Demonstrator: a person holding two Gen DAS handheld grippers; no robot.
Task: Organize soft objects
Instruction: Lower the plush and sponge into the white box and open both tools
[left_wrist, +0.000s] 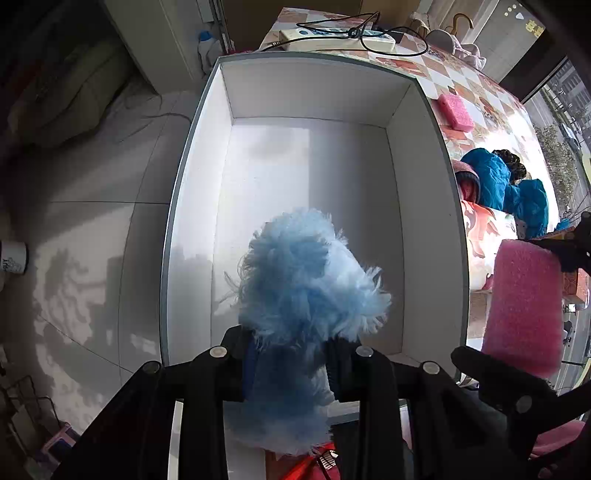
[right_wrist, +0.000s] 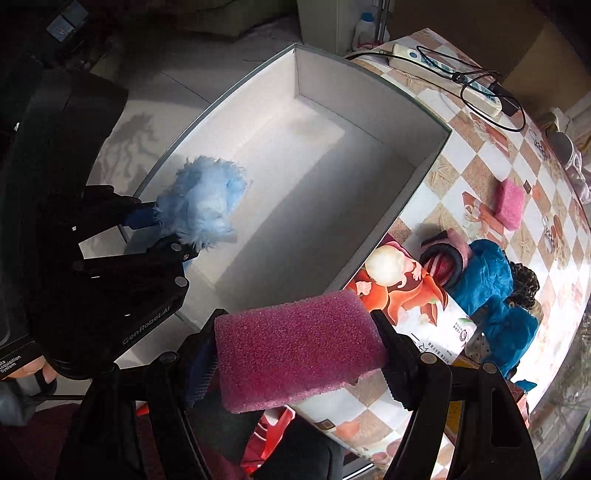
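Observation:
My left gripper (left_wrist: 288, 354) is shut on a fluffy light-blue plush (left_wrist: 303, 280) and holds it over the near end of a big white open box (left_wrist: 314, 88). The plush also shows in the right wrist view (right_wrist: 207, 203), held above the box (right_wrist: 369, 206). My right gripper (right_wrist: 299, 354) is shut on a pink foam sponge (right_wrist: 295, 350), held just off the box's near right corner. That sponge shows in the left wrist view (left_wrist: 524, 306) too. The box holds nothing inside.
On the checkered tablecloth (right_wrist: 491, 147) right of the box lie a second pink sponge (right_wrist: 511, 201), a blue cloth (right_wrist: 491, 280), a pink-and-dark knit piece (right_wrist: 448, 258) and a dark patterned item (right_wrist: 524, 280). A power strip with cable (right_wrist: 443, 70) lies at the far end. Tiled floor (left_wrist: 92, 240) is left of the box.

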